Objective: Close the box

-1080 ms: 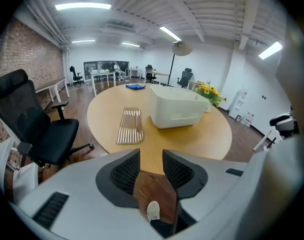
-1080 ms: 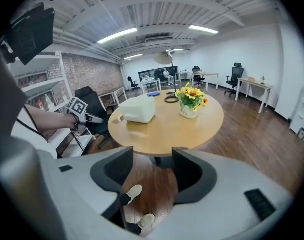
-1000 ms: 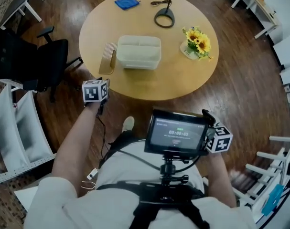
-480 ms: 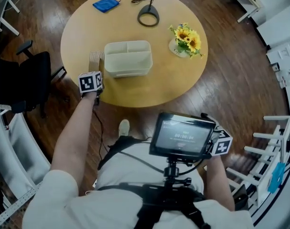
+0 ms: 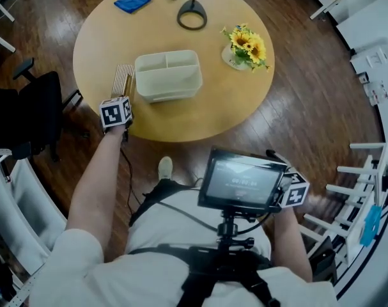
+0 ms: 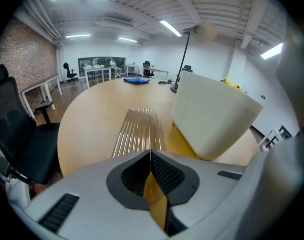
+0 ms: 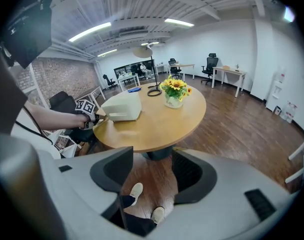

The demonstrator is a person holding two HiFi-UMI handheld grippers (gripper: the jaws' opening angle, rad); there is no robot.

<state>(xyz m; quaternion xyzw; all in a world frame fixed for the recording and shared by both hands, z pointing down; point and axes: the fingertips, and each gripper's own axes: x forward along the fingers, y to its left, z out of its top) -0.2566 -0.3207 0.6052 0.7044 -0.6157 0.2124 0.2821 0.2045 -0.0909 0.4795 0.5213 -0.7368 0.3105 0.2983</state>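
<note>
Evidently the closing has not begun: the cream-white rectangular plastic box (image 5: 168,75) stands open near the middle of the round wooden tabletop (image 5: 200,117), its compartments bare to the ceiling. Its ribbed clear plastic lid (image 5: 122,82) lies flat just beside the box, on its left in the head view. That is probably where the lid was set off, so the sensible first grasp is the lid, not the box.

That explains the left tongs (image 6: 150,153). They sit low at the tabletop's edge, left of centre in the head view, aimed along the lid's length. They are closing, and in the left gripper view their tips meet with no gap, right at the near end of the ribbed lid (image 6: 139,131). Whether a thin lip of it is nipped between them I cannot tell; only tabletop colour shows between the pads behind the tips. The box (image 6: 212,116) rises to the right of the tongs in that view, near but apart from them.

The right tongs (image 7: 153,156) hang back by the person's hip, at the lower right of the head view beside the chest-mounted black monitor (image 5: 241,181). They stand wide and empty, with only floorboards and the person's white shoes (image 7: 144,201) seen between them. From there the box (image 7: 120,106) is well apart, at the left middle of that frame, so this hand appears to be waiting.
</note>
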